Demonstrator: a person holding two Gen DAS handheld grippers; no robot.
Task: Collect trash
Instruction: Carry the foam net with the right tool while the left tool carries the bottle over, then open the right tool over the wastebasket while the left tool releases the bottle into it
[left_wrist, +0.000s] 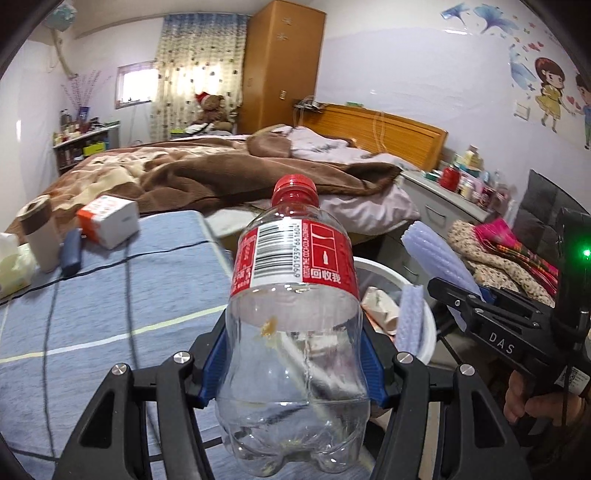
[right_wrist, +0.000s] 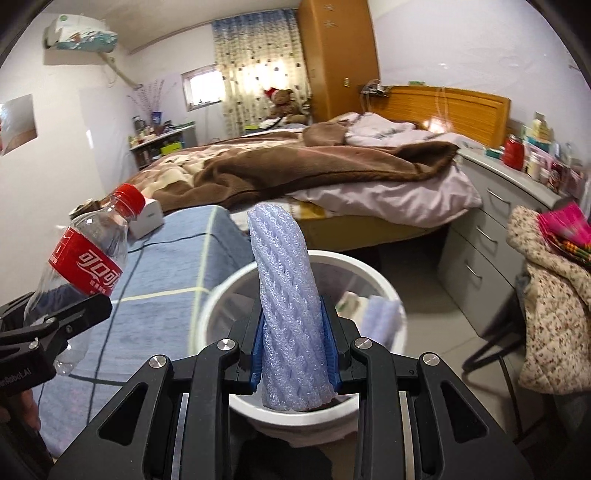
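Note:
My left gripper (left_wrist: 291, 365) is shut on an empty clear plastic cola bottle (left_wrist: 295, 314) with a red cap and red label, held upright beside the white trash bin (left_wrist: 428, 332). The bottle also shows at the left of the right wrist view (right_wrist: 85, 273). My right gripper (right_wrist: 294, 347) is shut on a pale purple foam net sleeve (right_wrist: 288, 295), held upright over the white trash bin (right_wrist: 384, 284). The sleeve shows in the left wrist view (left_wrist: 436, 258) too. The bin holds another purple foam piece (right_wrist: 380, 317) and crumpled paper (left_wrist: 380, 306).
A table with a blue striped cloth (left_wrist: 110, 302) carries a white-and-orange box (left_wrist: 109, 219), a paper cup (left_wrist: 40, 236), a dark blue object (left_wrist: 72, 251) and tissues. A bed with brown blankets (right_wrist: 314, 166) lies behind. Grey drawers (right_wrist: 491, 236) and a chair with clothes (right_wrist: 550, 295) stand right.

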